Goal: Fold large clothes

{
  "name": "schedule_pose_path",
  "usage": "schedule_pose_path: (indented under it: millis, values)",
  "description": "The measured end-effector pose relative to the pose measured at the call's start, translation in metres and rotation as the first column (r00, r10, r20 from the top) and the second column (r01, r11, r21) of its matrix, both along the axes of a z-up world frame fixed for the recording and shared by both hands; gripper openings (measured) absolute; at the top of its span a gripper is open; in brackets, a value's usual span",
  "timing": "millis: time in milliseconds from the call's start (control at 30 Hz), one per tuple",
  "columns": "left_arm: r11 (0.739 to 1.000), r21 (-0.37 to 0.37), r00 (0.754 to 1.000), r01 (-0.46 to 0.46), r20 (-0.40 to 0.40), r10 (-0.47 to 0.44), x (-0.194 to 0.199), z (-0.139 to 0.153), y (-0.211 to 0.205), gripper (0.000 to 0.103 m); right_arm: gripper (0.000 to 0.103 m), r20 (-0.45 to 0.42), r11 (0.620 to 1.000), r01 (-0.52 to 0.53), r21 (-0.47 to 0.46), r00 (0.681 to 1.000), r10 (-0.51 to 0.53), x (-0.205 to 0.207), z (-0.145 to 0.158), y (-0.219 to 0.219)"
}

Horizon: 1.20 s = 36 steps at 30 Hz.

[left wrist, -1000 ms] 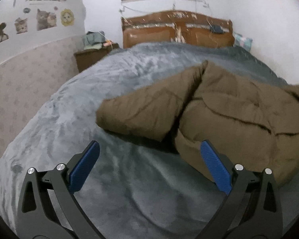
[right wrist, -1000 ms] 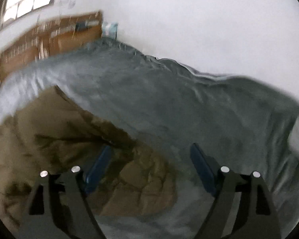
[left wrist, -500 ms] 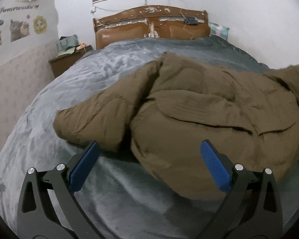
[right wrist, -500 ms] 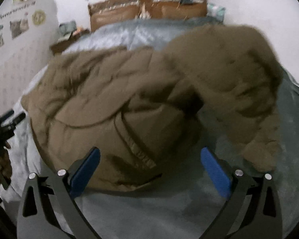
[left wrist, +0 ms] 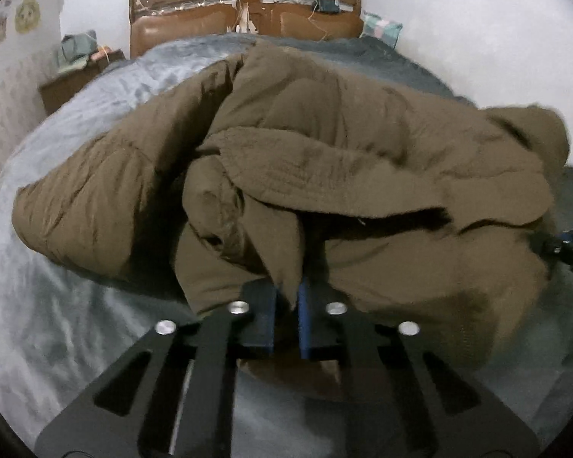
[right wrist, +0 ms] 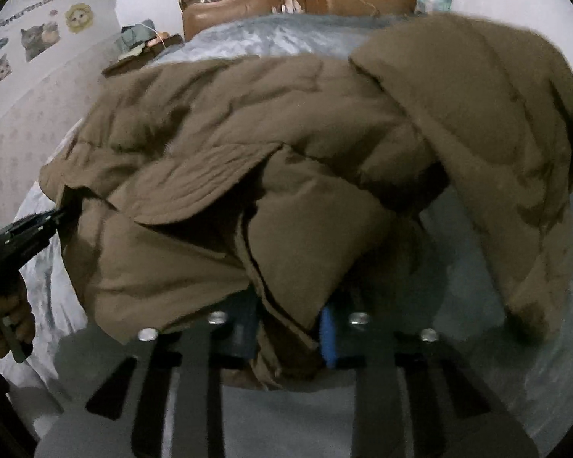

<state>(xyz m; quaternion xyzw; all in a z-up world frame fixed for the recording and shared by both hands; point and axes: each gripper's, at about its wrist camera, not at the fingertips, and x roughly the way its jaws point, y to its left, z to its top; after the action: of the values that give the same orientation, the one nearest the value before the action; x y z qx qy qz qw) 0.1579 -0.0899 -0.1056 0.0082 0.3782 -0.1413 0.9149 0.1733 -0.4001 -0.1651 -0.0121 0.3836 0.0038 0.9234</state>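
Brown padded fabric is pinched between the blue pads (left wrist: 302, 313) of the left gripper (left wrist: 286, 315), whose jaws are pressed nearly together on a thin fold at the near hem of the brown coat (left wrist: 324, 160). In the right wrist view, a thicker bunch of the same coat's front edge is caught in the right gripper (right wrist: 286, 330), and its jaws are closing on it, with cloth filling the gap between the blue pads (right wrist: 327, 337). The coat is seen lying crumpled in a heap on the grey bedspread (left wrist: 57, 324), one sleeve (left wrist: 95, 191) stretched out to the left in the left wrist view, and another flap (right wrist: 496, 133) draped high on the right in the right wrist view. The left gripper is also picked up at the left edge of the right wrist view, held by a hand (right wrist: 2, 320). Beyond the coat, a wooden headboard (left wrist: 244, 11) is set against the white wall, and a cluttered nightstand (left wrist: 76, 76) is seen beside the bed. Cat stickers (right wrist: 38, 40) are stuck on the left wall.
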Motion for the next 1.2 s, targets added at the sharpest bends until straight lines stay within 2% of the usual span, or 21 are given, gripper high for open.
schedule_pose_path:
  millis: [100,167,233,333,400,500,567,600,667,700,733,800,867,900,967,1000,1100,1200]
  values:
    - [0.999,-0.049,0.999,0.011,0.038,-0.009,-0.008,0.024,0.008,0.002,0.017,0.099,1.000,-0.003,-0.017,0.995,0.005,-0.036,0.025,0.004]
    - [0.998,-0.064,0.995,0.019,0.098,-0.013,-0.023,0.050,0.011,0.001,0.016,0.204,0.999,-0.006,-0.045,0.979,0.015,-0.055,0.052,0.011]
    - [0.997,-0.077,0.989,0.024,0.150,-0.012,-0.035,0.072,0.016,0.001,0.016,0.293,0.999,-0.001,-0.048,0.956,0.015,-0.068,0.078,0.014]
    - [0.993,-0.113,0.973,0.030,0.229,-0.004,-0.062,0.115,0.024,0.001,0.016,0.432,1.000,-0.007,-0.011,0.902,0.011,-0.099,0.116,0.012]
    - [0.994,-0.102,0.963,0.036,0.270,-0.008,-0.081,0.142,0.025,0.001,0.016,0.490,1.000,-0.023,-0.006,0.871,0.022,-0.116,0.133,0.013]
    - [0.996,-0.087,0.957,0.032,0.291,-0.005,-0.099,0.162,0.030,0.003,0.018,0.538,0.999,-0.041,0.007,0.842,0.030,-0.129,0.151,0.016]
    - [0.998,-0.061,0.962,0.004,0.272,0.013,-0.094,0.162,0.032,0.008,0.029,0.519,1.000,-0.027,0.003,0.854,0.022,-0.119,0.150,0.019]
    - [0.999,-0.048,0.962,-0.022,0.272,0.034,-0.090,0.157,0.036,0.016,0.046,0.504,1.000,0.001,-0.006,0.864,0.002,-0.114,0.146,0.019]
    - [0.997,-0.018,0.962,-0.079,0.261,0.081,-0.071,0.139,0.041,0.035,0.061,0.444,0.999,0.048,-0.025,0.896,-0.032,-0.090,0.132,0.015]
    - [0.993,0.000,0.964,-0.117,0.242,0.114,-0.054,0.121,0.044,0.056,0.068,0.412,0.997,0.073,-0.032,0.909,-0.053,-0.084,0.125,0.011]
    - [0.989,0.001,0.963,-0.146,0.231,0.141,-0.043,0.107,0.046,0.069,0.069,0.383,0.994,0.101,-0.047,0.921,-0.075,-0.074,0.118,0.008]
    - [0.987,0.036,0.972,-0.154,0.183,0.145,-0.026,0.083,0.042,0.070,0.069,0.321,0.987,0.133,-0.087,0.942,-0.099,-0.054,0.099,0.000]
    - [0.987,0.086,0.981,-0.139,0.149,0.125,-0.019,0.068,0.036,0.071,0.069,0.311,0.983,0.136,-0.120,0.946,-0.093,-0.057,0.093,-0.007]
    - [0.988,0.095,0.983,-0.122,0.149,0.107,-0.026,0.068,0.037,0.073,0.070,0.323,0.984,0.131,-0.121,0.943,-0.086,-0.062,0.097,-0.008]
    - [0.988,0.102,0.982,-0.114,0.164,0.097,-0.045,0.073,0.051,0.085,0.086,0.356,0.991,0.100,-0.091,0.932,-0.062,-0.083,0.109,-0.010]
    - [0.987,0.113,0.979,-0.113,0.180,0.092,-0.059,0.077,0.057,0.093,0.097,0.376,0.995,0.078,-0.068,0.925,-0.047,-0.098,0.113,-0.010]
    - [0.972,0.205,0.978,-0.112,0.196,0.071,-0.095,0.071,0.055,0.096,0.099,0.339,0.999,0.006,-0.044,0.941,0.009,-0.121,0.107,-0.014]
    - [0.952,0.297,0.987,-0.076,0.160,0.029,-0.122,0.059,0.068,0.096,0.099,0.238,0.999,-0.051,0.002,0.970,0.049,-0.138,0.090,-0.018]
